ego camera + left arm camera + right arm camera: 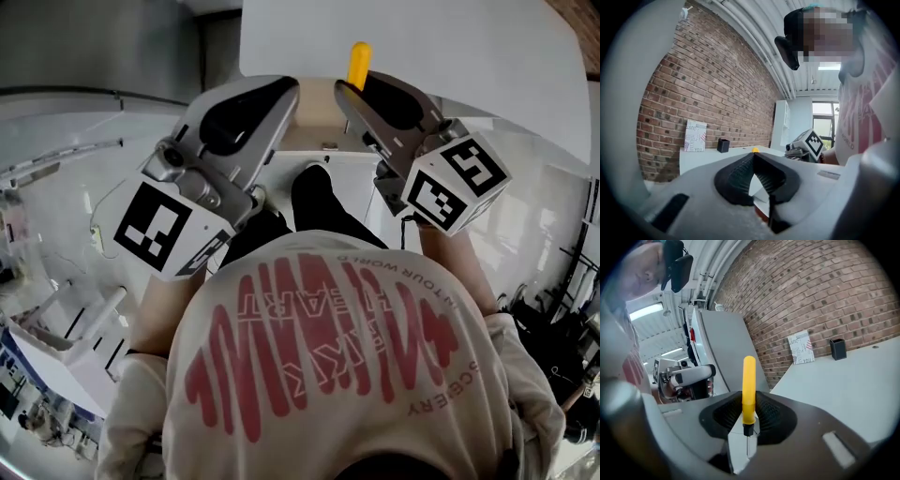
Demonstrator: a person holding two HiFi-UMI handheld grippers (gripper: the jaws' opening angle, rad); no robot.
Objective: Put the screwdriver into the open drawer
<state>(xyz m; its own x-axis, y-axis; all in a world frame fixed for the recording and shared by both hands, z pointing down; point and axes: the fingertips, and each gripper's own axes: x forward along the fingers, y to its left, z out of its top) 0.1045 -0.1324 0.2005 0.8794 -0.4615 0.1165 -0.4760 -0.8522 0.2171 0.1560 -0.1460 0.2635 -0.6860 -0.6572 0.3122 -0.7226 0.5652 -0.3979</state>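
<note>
The screwdriver (749, 385) has a yellow handle that stands upright between the black pads of my right gripper (749, 401), which is shut on it; its thin metal shaft points down below the pads. In the head view the handle's top (359, 62) sticks up above the right gripper (352, 89) at the edge of the white table (450, 47). My left gripper (281, 89) is beside it to the left, its jaws closed tip to tip with nothing between them (753, 158). A pale opening (323, 136) under the table edge, between the grippers, looks like the drawer.
A brick wall (825, 291) runs behind the table. On the tabletop against it stand a printed white card (801, 348) and a small black holder (838, 348). A white cabinet (780, 124) is at the far end. A white rack (66, 328) sits low at left.
</note>
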